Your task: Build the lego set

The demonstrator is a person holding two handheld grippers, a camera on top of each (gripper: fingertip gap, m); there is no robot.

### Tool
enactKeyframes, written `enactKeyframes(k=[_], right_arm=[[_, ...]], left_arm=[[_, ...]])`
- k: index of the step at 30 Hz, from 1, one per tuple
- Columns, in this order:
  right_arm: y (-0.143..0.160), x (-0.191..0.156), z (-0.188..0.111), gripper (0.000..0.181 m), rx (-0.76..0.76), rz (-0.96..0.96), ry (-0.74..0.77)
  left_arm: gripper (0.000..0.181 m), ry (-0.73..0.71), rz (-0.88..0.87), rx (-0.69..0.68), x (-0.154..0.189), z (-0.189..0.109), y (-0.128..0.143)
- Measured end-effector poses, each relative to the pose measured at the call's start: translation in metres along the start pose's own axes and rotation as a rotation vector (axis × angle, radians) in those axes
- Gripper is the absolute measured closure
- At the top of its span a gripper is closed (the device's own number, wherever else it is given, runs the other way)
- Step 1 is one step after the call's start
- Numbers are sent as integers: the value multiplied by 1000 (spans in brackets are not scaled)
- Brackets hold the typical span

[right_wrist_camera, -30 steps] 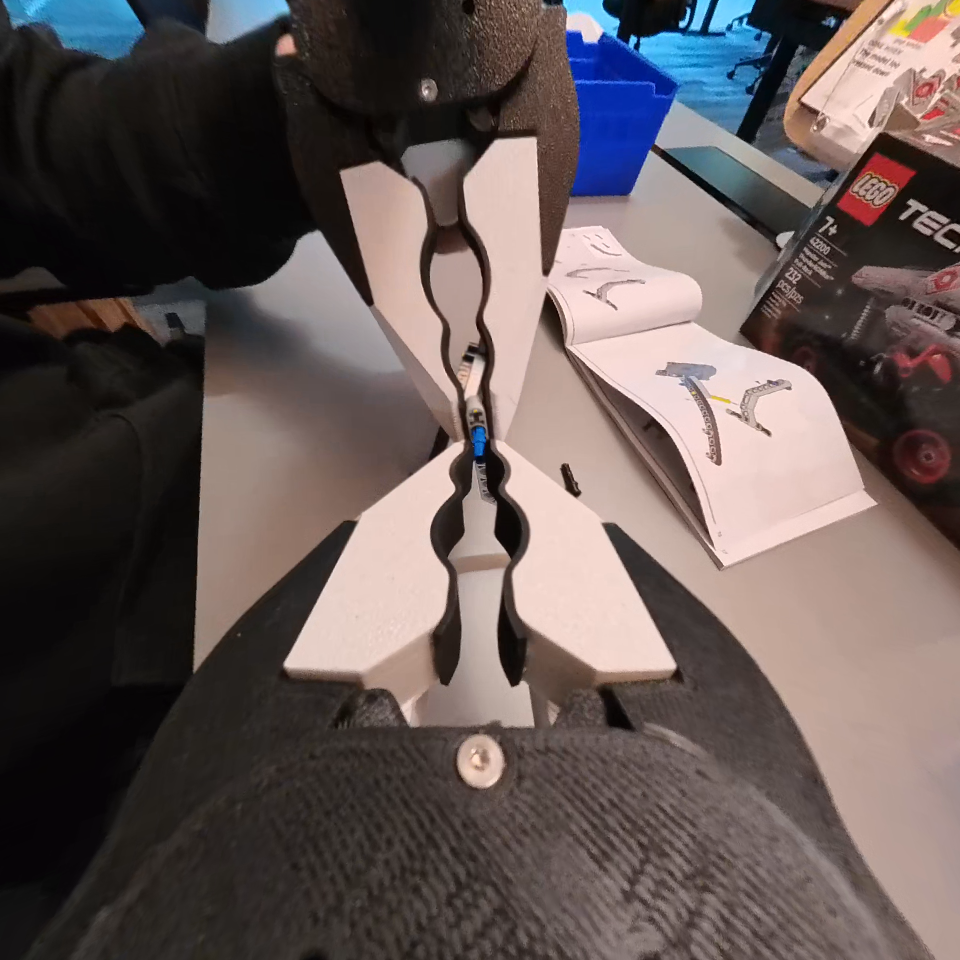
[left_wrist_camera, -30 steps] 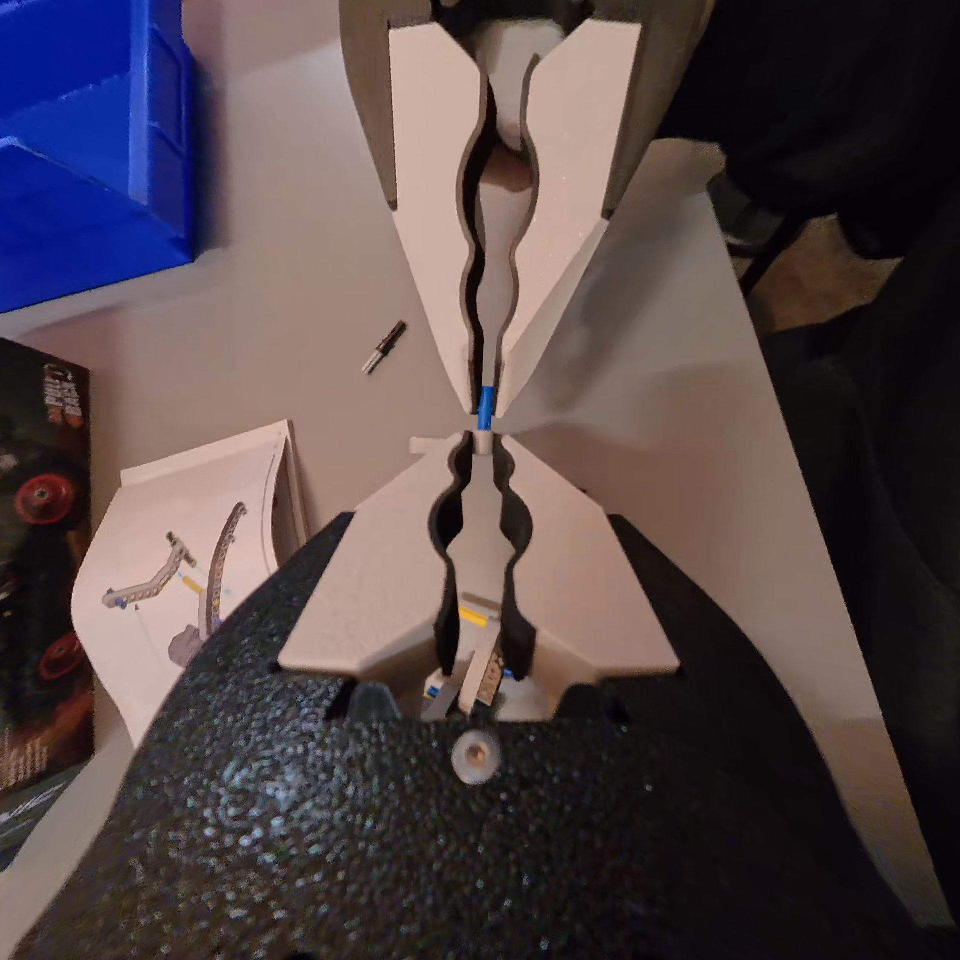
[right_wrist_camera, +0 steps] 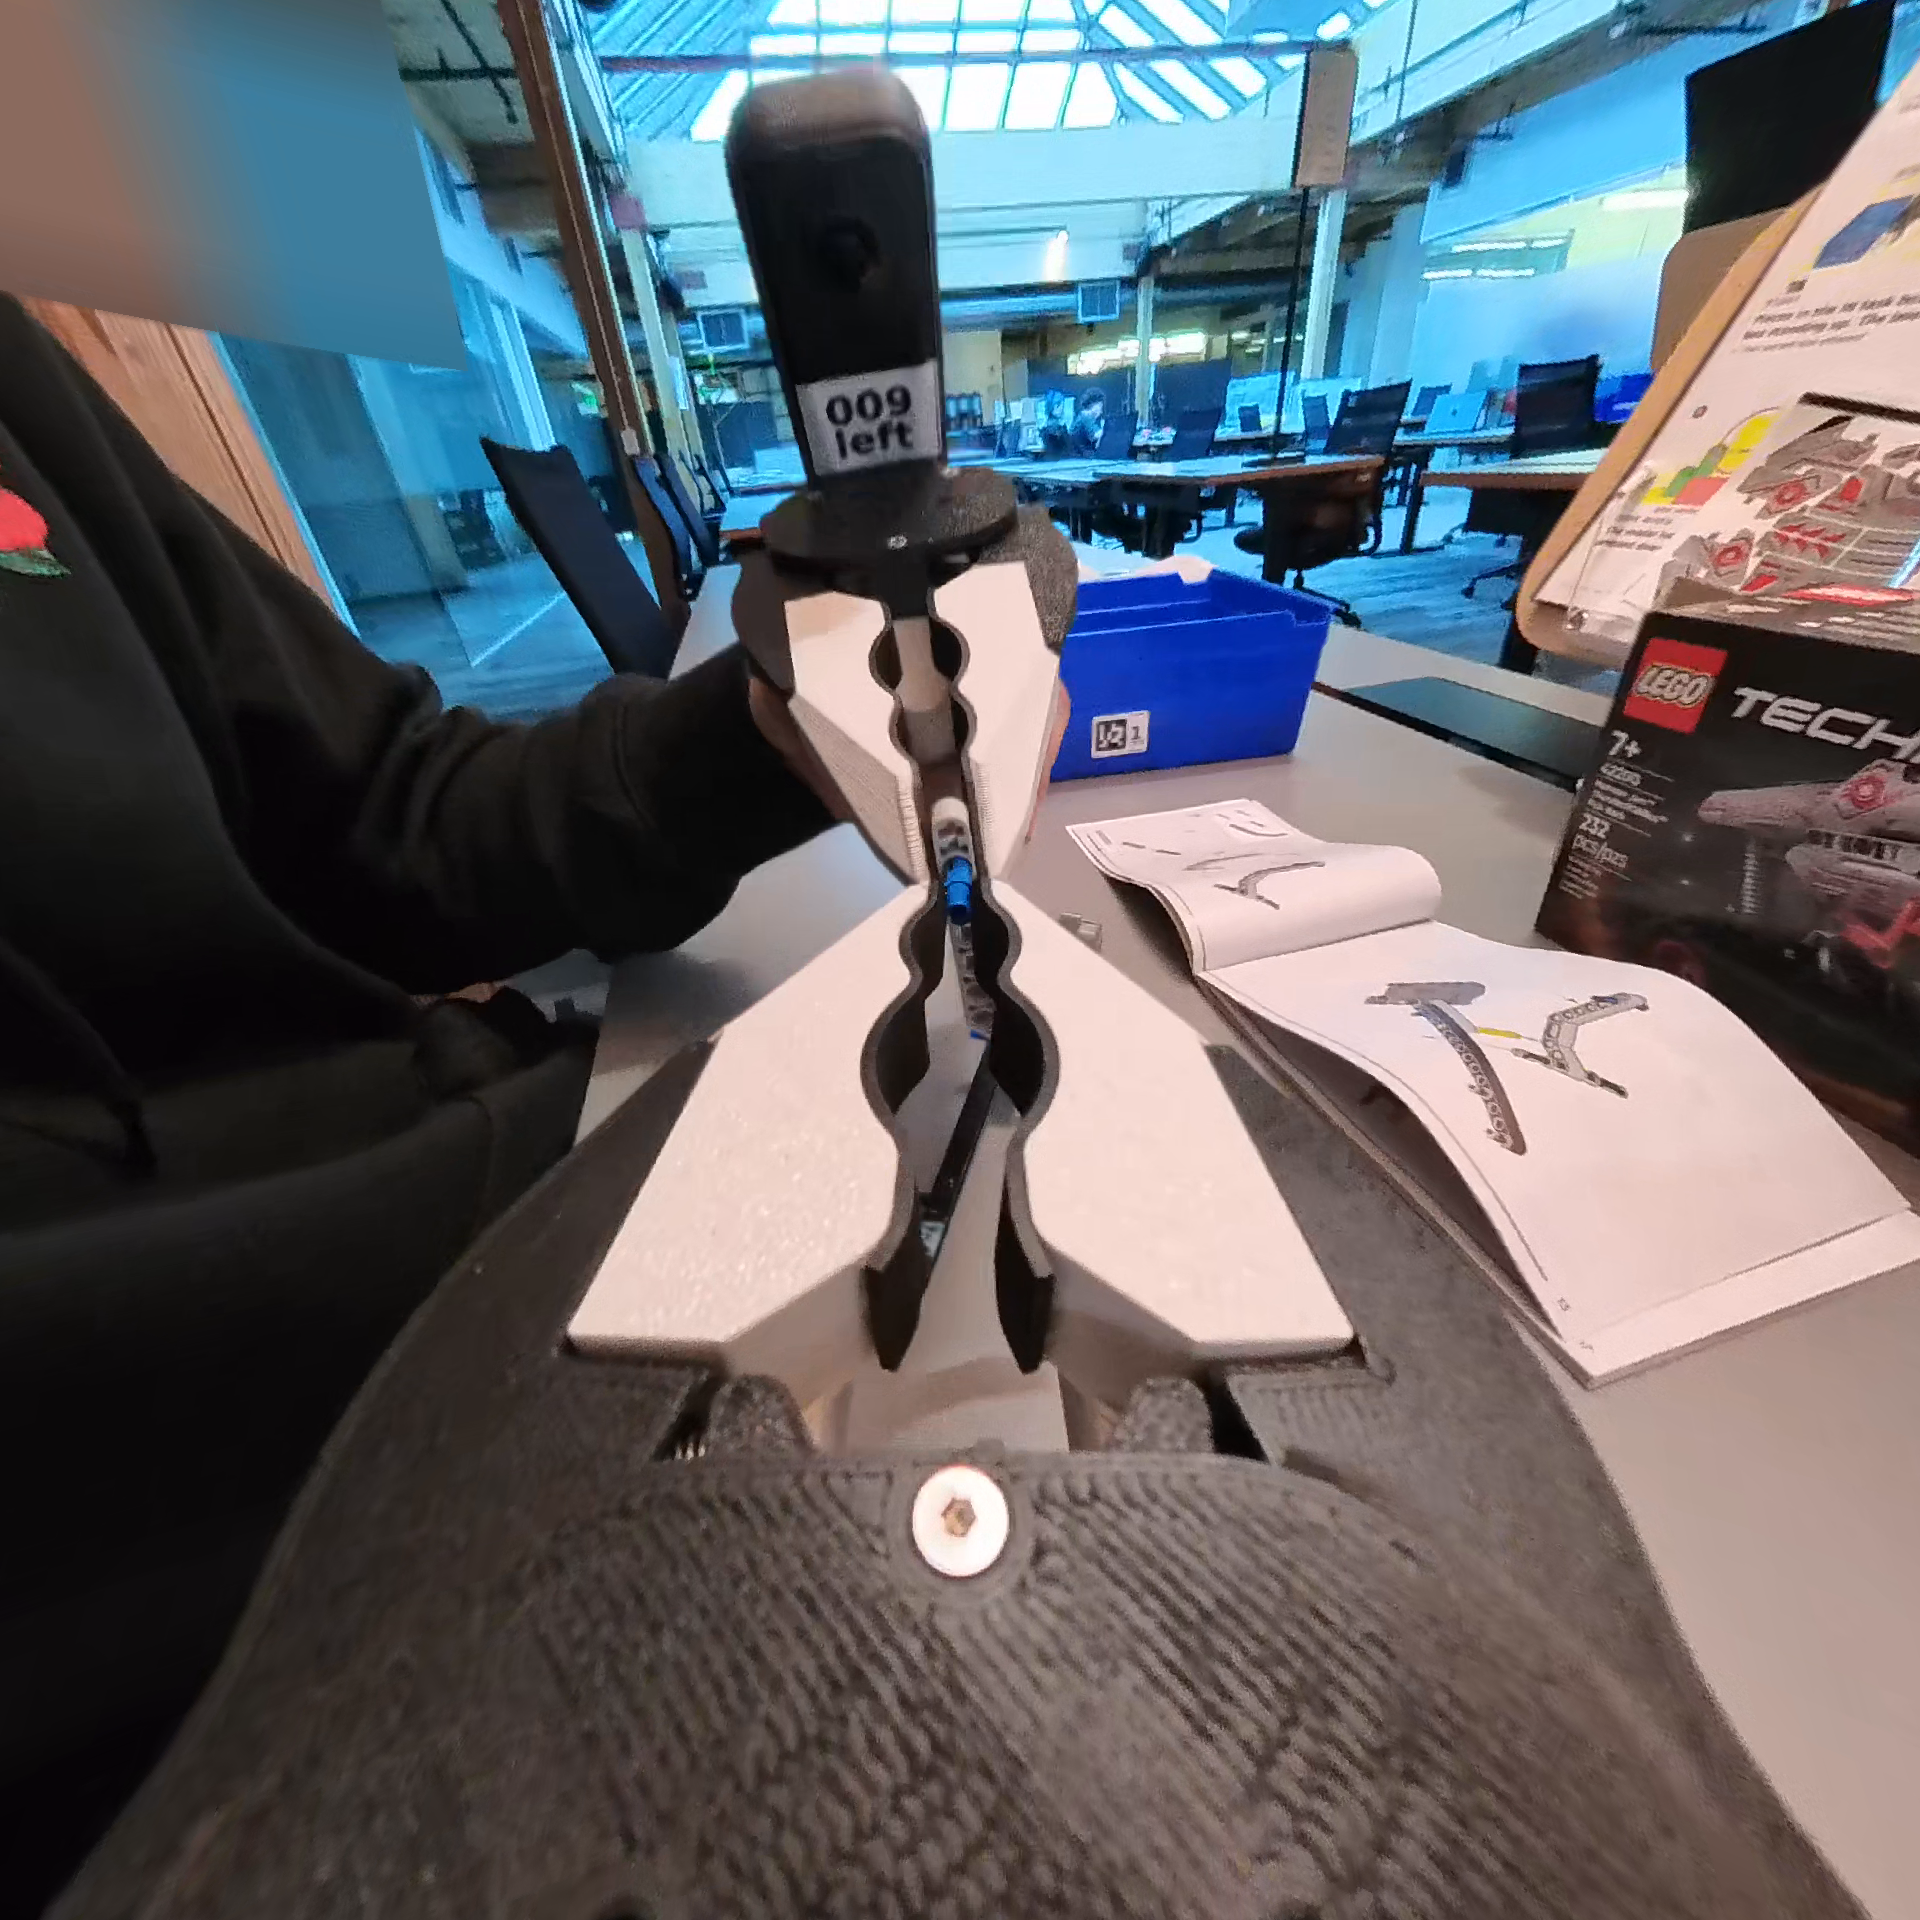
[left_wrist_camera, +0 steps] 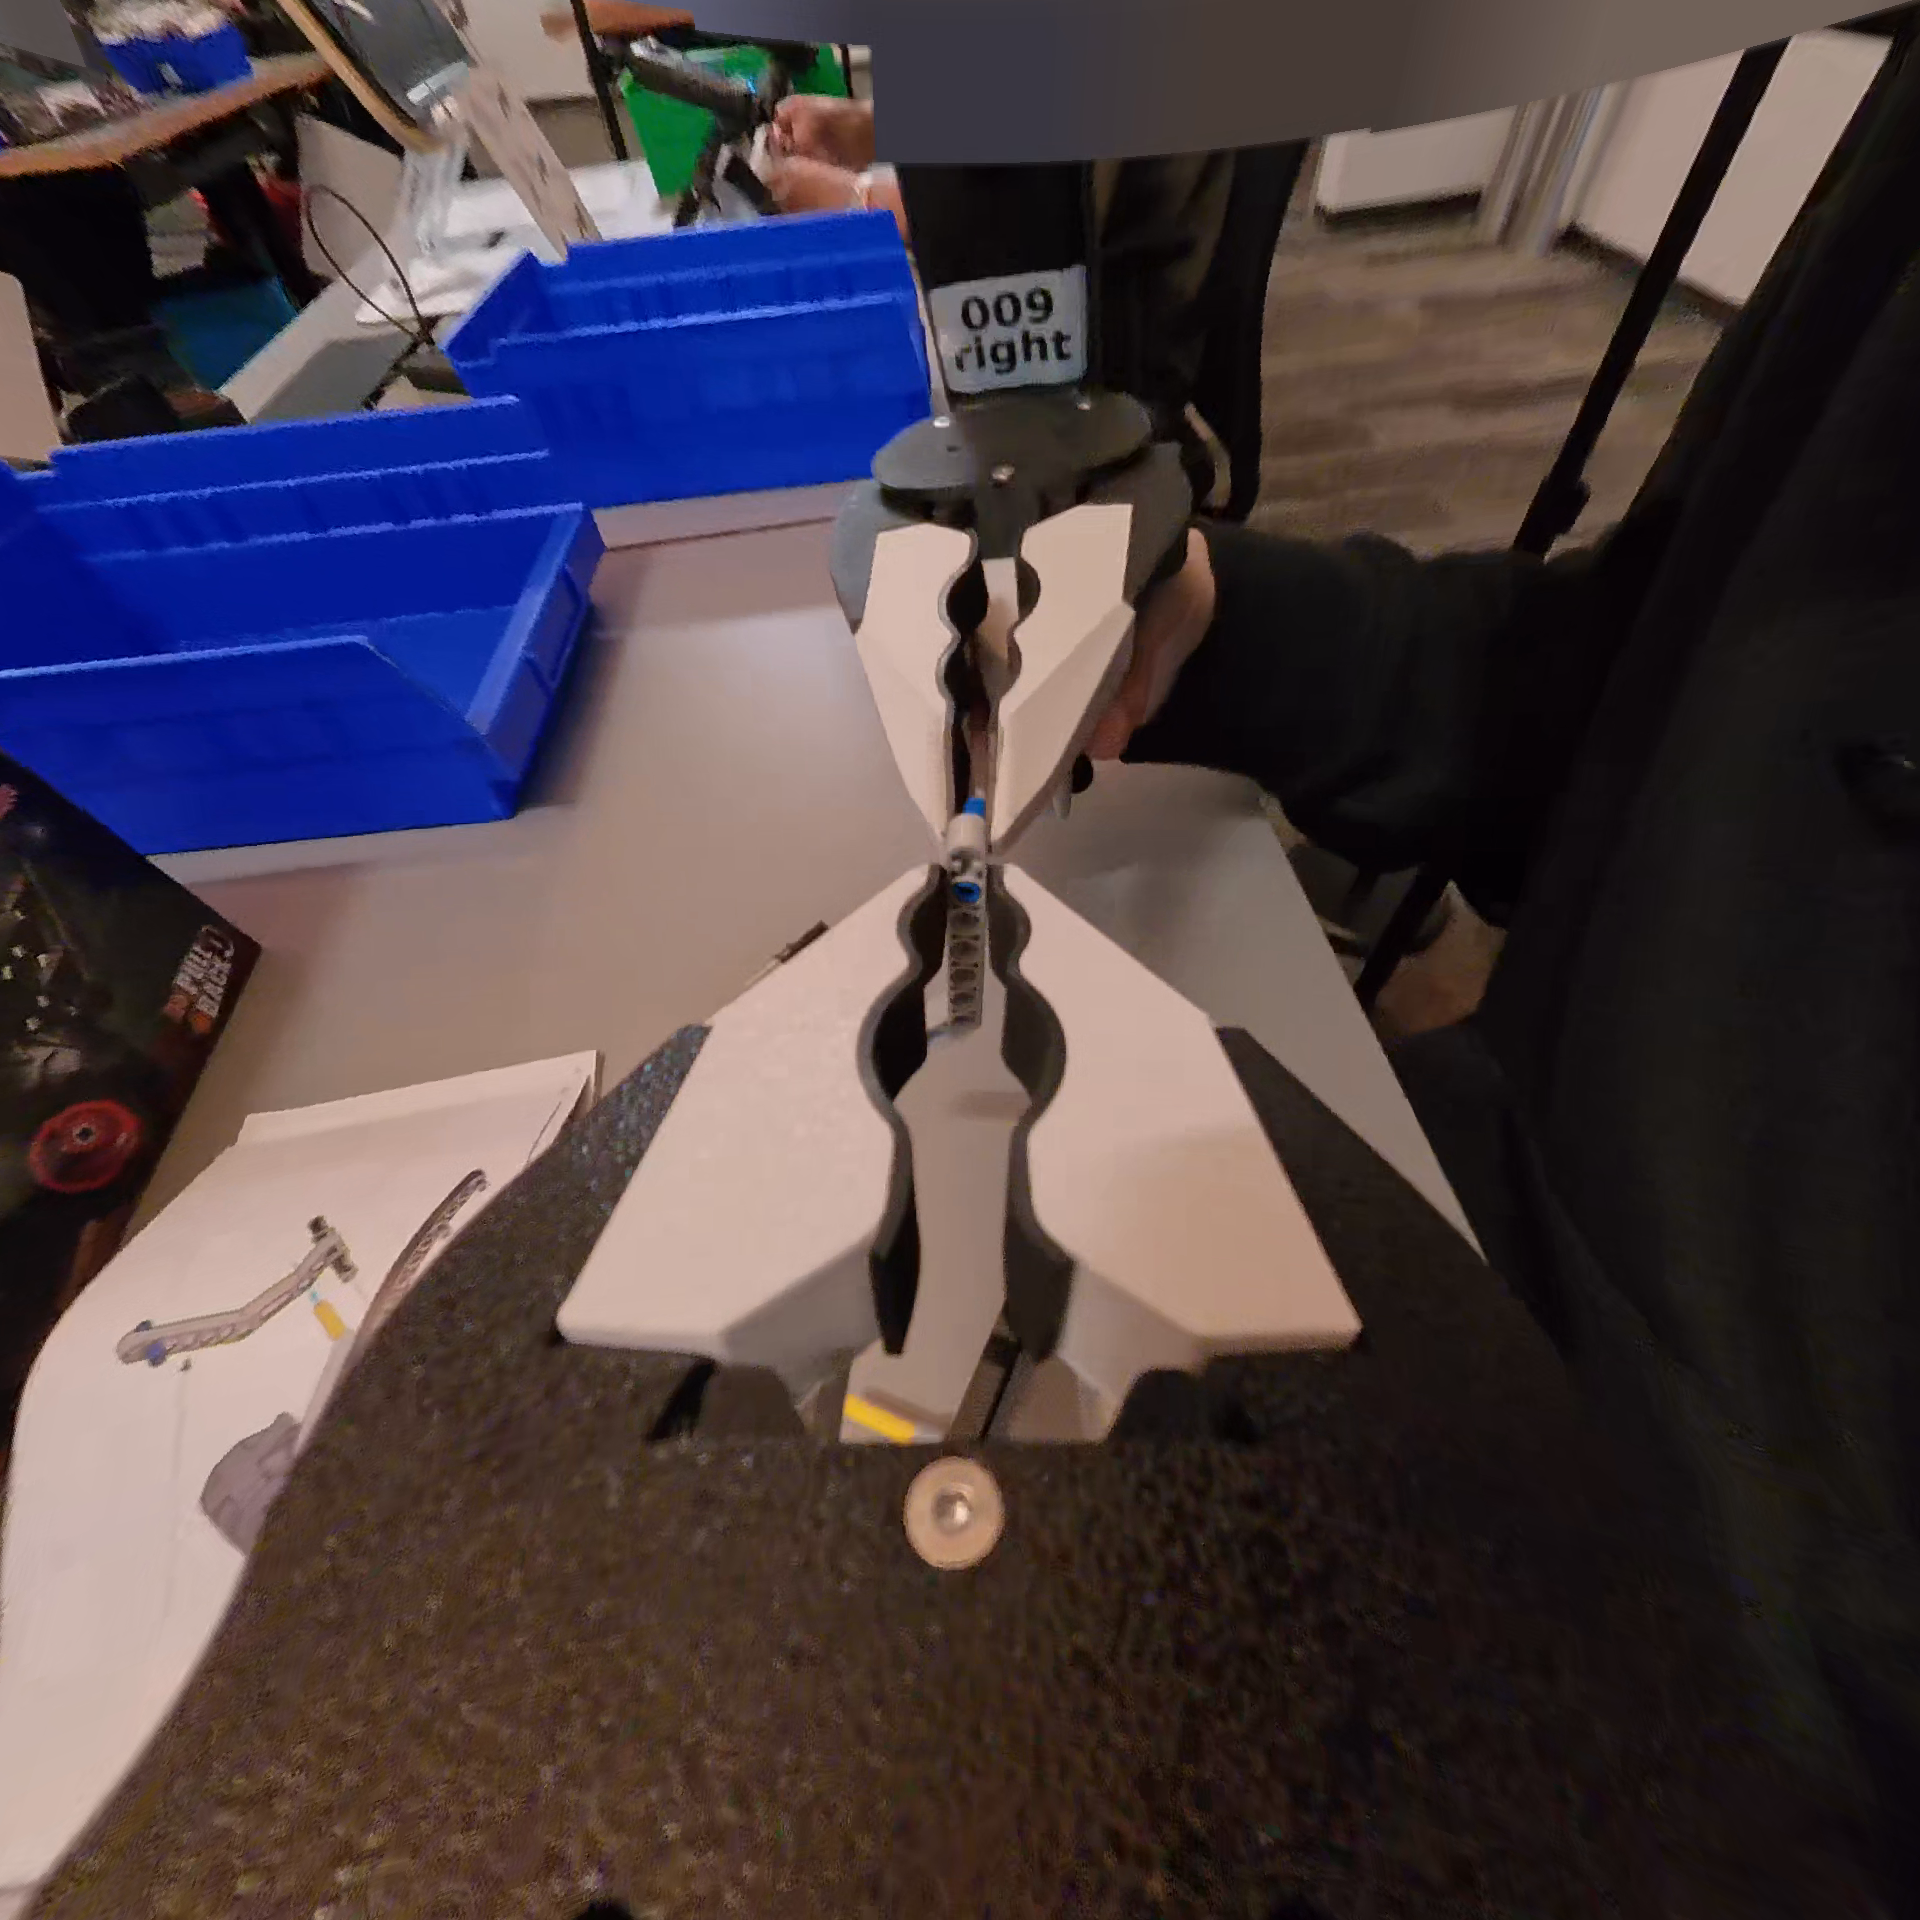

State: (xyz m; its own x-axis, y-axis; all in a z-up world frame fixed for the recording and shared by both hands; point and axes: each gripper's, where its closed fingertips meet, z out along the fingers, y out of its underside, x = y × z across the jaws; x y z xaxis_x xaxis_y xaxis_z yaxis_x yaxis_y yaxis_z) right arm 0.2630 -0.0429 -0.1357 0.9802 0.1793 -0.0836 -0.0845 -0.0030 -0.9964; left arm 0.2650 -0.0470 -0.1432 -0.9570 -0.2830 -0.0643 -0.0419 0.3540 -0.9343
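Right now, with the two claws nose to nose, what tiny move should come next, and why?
Probably push the claws gently together along their shared line. The left claw holds a grey beam, the right claw a dark beam, and a blue pin bridges their tips, apparently not fully seated.

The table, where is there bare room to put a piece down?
The table is bare between the blue bins and the open instruction booklet, and along its edge by the black sleeve. In the right wrist view, it is crowded where the booklet meets the set box. Mid-table, both grippers meet tip to tip.
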Motion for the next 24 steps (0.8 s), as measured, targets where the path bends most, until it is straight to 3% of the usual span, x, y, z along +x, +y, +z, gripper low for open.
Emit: enactKeyframes(k=[3, 6, 14, 24], right_arm=[[-5, -2, 0, 178, 49, 37, -31], [6, 4, 3, 178, -20, 18, 17], [-10, 3, -2, 178, 83, 46, -7], [-8, -3, 3, 178, 80, 72, -52]], left_arm=[[176, 21, 9, -18, 2, -1, -3], [176, -8, 15, -87, -4, 1, 9], [176, -3, -42, 199, -3, -6, -13], [176, -5, 7, 149, 2, -6, -10]])
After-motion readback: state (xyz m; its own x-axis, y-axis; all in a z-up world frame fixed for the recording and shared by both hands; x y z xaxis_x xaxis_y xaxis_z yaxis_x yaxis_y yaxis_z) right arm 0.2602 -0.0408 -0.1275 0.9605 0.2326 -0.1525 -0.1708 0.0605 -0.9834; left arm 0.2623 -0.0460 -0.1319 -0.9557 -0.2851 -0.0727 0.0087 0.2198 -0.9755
